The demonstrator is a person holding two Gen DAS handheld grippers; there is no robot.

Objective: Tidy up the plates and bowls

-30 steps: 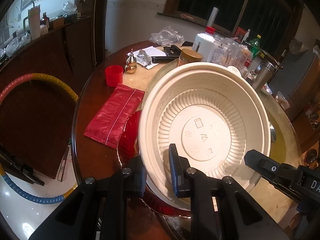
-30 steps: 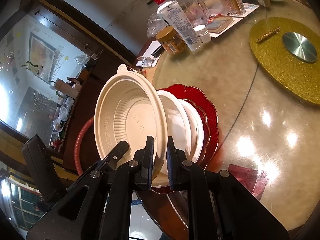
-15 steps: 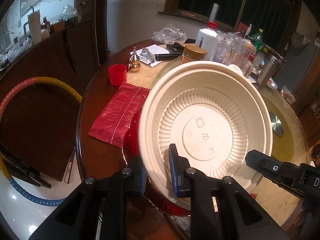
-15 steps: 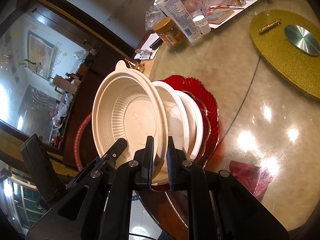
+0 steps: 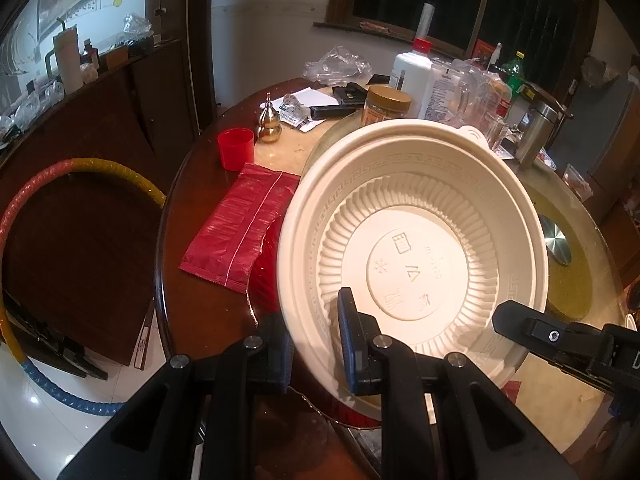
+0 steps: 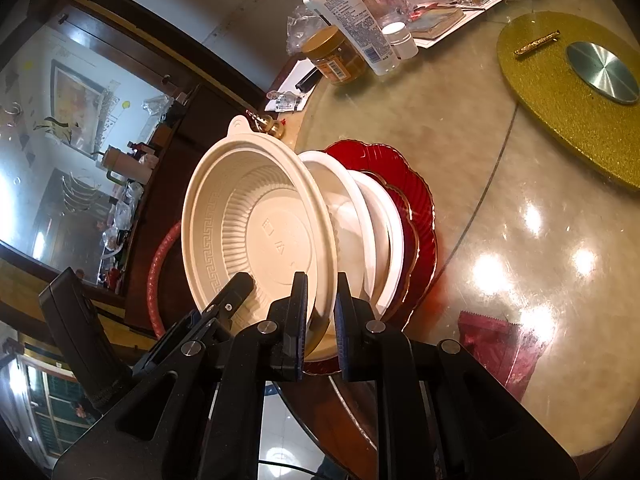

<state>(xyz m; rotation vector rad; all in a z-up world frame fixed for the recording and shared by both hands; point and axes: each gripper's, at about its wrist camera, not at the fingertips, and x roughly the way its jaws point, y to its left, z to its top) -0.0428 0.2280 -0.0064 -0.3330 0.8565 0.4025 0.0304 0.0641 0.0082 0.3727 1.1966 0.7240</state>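
Your left gripper [image 5: 312, 336]: clamped on the cream bowl's [image 5: 412, 256] near rim.
Your right gripper [image 6: 321, 312]: pinching the same rim.
Cream bowl: tilted over white bowls [image 6: 372, 216] stacked on a red plate [image 6: 416, 200].
Beyond: red packet [image 5: 244, 224], red cup [image 5: 235, 148].

Round dark wooden table [image 5: 200, 320] served as landmark. Small red plastic cup [image 5: 235, 148] stood near table's far left edge; gold gourd-shaped ornament [image 5: 269, 122] just beyond cup. Flat red foil packet [image 5: 240, 228] lay nearer than cup. Brown gold-lidded jar [image 5: 386, 106] and tall white red-capped bottle [image 5: 412, 76] stood at table's far side. Gold glitter turntable disc [image 6: 568, 92] with steel centre sat mid-table. Multicoloured hoop [image 5: 48, 184] leaned left of table.
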